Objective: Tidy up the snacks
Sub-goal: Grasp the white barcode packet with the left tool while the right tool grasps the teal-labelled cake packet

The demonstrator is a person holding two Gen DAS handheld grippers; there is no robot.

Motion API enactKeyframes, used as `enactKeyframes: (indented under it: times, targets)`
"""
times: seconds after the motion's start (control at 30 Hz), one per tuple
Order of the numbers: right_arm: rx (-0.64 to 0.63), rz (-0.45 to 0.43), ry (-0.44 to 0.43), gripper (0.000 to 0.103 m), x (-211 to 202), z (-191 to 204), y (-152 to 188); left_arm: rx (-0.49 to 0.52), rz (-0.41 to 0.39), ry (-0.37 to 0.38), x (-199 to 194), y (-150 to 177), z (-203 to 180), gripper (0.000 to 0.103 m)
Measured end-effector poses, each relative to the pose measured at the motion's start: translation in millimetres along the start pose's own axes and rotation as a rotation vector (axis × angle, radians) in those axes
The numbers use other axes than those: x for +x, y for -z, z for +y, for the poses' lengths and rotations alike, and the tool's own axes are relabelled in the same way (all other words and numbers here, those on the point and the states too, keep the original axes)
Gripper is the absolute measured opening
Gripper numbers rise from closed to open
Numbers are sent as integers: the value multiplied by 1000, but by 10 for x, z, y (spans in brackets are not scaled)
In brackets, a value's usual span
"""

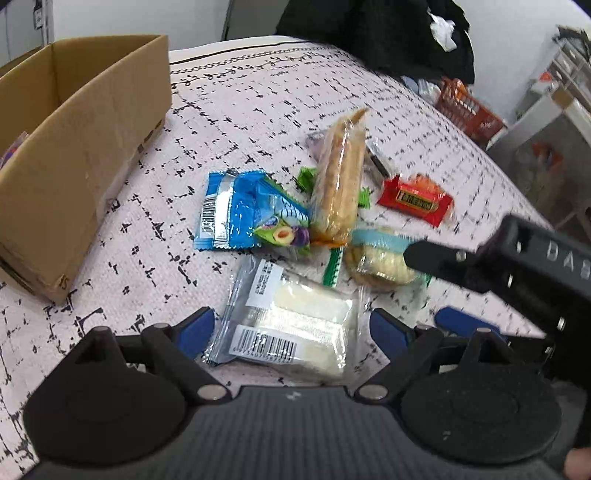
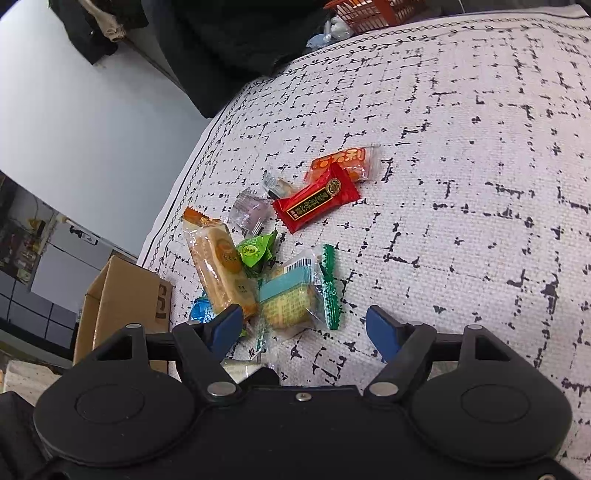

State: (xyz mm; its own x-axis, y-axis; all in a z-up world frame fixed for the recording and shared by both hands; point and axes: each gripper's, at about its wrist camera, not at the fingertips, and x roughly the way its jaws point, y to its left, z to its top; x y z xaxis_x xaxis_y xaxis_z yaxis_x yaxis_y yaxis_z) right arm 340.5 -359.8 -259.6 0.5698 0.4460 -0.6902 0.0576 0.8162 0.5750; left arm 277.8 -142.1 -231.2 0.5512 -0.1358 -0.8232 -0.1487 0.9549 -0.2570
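Snack packets (image 1: 325,206) heaped mid-surface (image 2: 480,147) on a checked cloth, well clear of the edges; cardboard box (image 1: 81,155) at left. Left gripper (image 1: 291,328), jaws wide, straddling a clear white-bar packet (image 1: 295,325). Right gripper (image 2: 304,325), jaws wide, empty, over bare cloth beside a blue-banded cracker pack (image 2: 291,299).

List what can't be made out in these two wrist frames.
- Cardboard box contents: left wrist view, its near wall hides the inside; the frame edge cuts it off.
- Red packet label: left wrist view, motion blur.
- Blue packet: right wrist view, mostly hidden behind the long biscuit pack and the right gripper.
- Items by the orange basket: right wrist view, too small, cut by the top edge.
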Motion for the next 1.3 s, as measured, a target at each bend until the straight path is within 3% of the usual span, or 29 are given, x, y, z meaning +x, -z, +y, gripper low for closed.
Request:
enactKeyframes:
  times: [0.03,0.2,0.4,0.77,1.03,1.07,1.3]
  targets:
    - [-11,-1,4,74,12,17,0,17,-2,-11,4,10,-19,90]
    - [-67,-5,24,74,80,98,17,33,-21,-41,-23,25,-35,65]
    - [-139,-11,66,74,150,228,25,4,-47,-29,-121,2,14,56]
    - [-356,-25,190,71,335,542,101,-97,-72,-59,-239,-85,311,54]
    - [-544,-37,295,56,465,736,194,-132,-79,-54,-295,-108,416,54]
    - [-553,-37,292,51,464,751,205,-135,-81,-53,-307,-110,426,54]
    - [-527,-54,315,47,323,728,197,-153,-99,-26,-433,-116,457,54]
